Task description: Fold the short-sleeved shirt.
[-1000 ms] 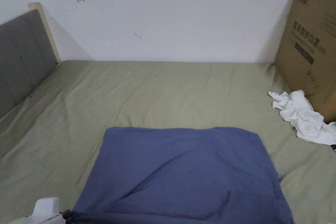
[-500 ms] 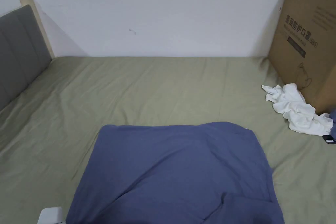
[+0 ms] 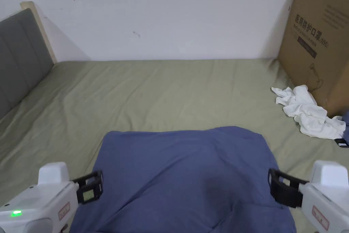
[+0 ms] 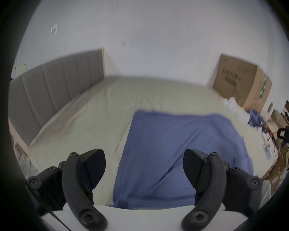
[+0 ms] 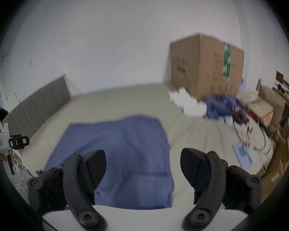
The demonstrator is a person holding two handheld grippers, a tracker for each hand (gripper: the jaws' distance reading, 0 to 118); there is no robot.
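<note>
both tools gape wide beside the blue shirt [image 3: 184, 172]; right gripper view adds floor clutter [image 5: 250, 131].

The shirt [image 3: 185, 175] lies spread on the bed [image 3: 153, 90], near the front edge and about midway across. The left gripper [image 3: 89, 187] sits just beside the shirt's left edge, the right gripper [image 3: 277, 186] just beside its right edge. The headboard [image 3: 18, 63] stands along the bed's left side, and a wall [image 3: 170, 12] runs behind the bed. A cardboard box [image 3: 320, 35] stands on the bed's far right corner, with a crumpled cloth [image 3: 308, 112] lying just in front of it, well apart from the shirt.
</note>
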